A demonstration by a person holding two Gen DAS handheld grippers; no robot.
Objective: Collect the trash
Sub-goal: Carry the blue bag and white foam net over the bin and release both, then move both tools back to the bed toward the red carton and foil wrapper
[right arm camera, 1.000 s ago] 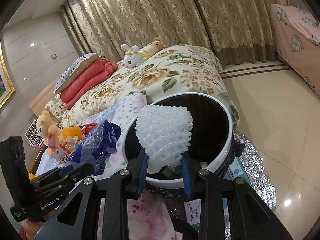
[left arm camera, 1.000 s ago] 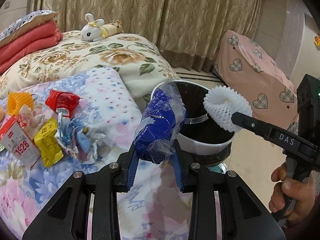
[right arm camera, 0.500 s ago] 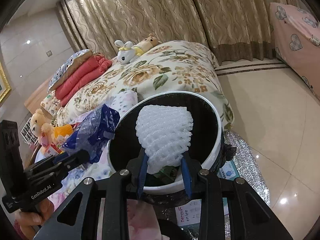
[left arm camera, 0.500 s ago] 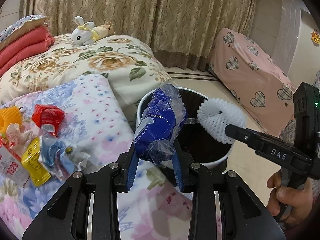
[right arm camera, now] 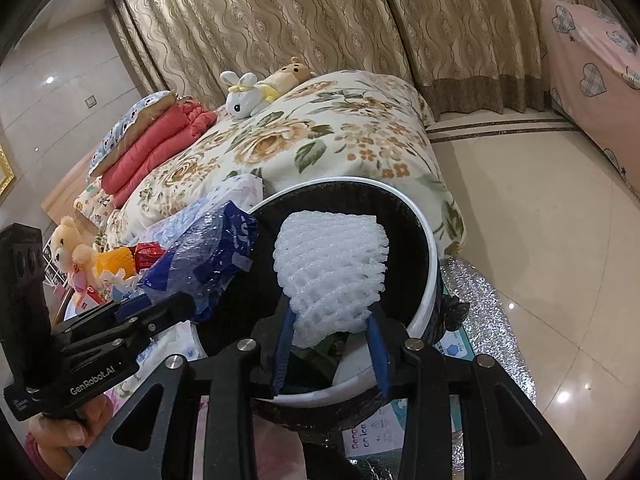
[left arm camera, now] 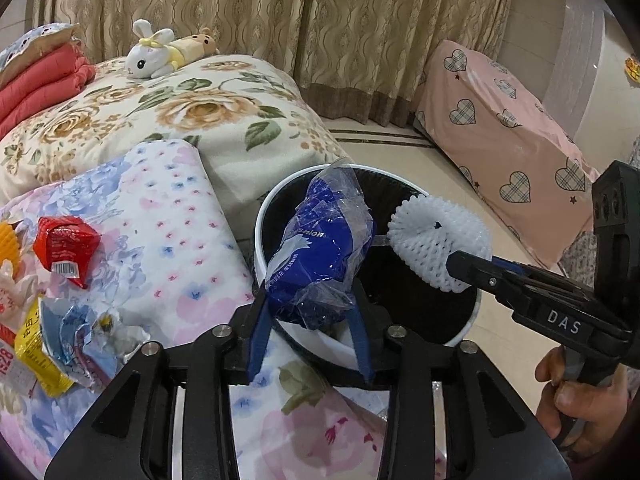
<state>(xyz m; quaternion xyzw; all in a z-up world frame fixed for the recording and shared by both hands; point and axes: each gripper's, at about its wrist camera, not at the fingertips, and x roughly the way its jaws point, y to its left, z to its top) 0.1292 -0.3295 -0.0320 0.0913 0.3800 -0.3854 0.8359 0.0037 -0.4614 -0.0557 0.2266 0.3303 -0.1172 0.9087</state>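
Left wrist view: the left gripper (left arm camera: pixel 310 332) carries a crumpled blue plastic wrapper (left arm camera: pixel 320 258) over the near rim of the white bin (left arm camera: pixel 264 216), whose black-lined mouth lies directly beyond. Its jaws have just been opening; they stand partly apart, the wrapper is between them, and its lower folds appear barely touched by the blue pads, so the grip looks to be letting go. To do this release well, the wrapper should sit over the bin's mouth rather than over the rim before the jaws widen further, since part of it overhangs the flowered quilt (left arm camera: pixel 168 216). The right gripper (left arm camera: pixel 456 270) enters from the right with a white foam net sleeve (left arm camera: pixel 434 240) above the bin's far side. More trash lies on the quilt at left: a red packet (left arm camera: pixel 64 242) and a yellow packet (left arm camera: pixel 40 364). Right wrist view: the right gripper (right arm camera: pixel 330 354) holds the white foam net sleeve (right arm camera: pixel 330 268) squarely above the bin's dark interior (right arm camera: pixel 404 240). Its jaws have likewise just been opening, to a partial gap, with the sleeve's lower end between the pads and seemingly in loose contact. The left gripper (right arm camera: pixel 188 306) and blue plastic wrapper (right arm camera: pixel 204 258) show at left, over the bin's edge.
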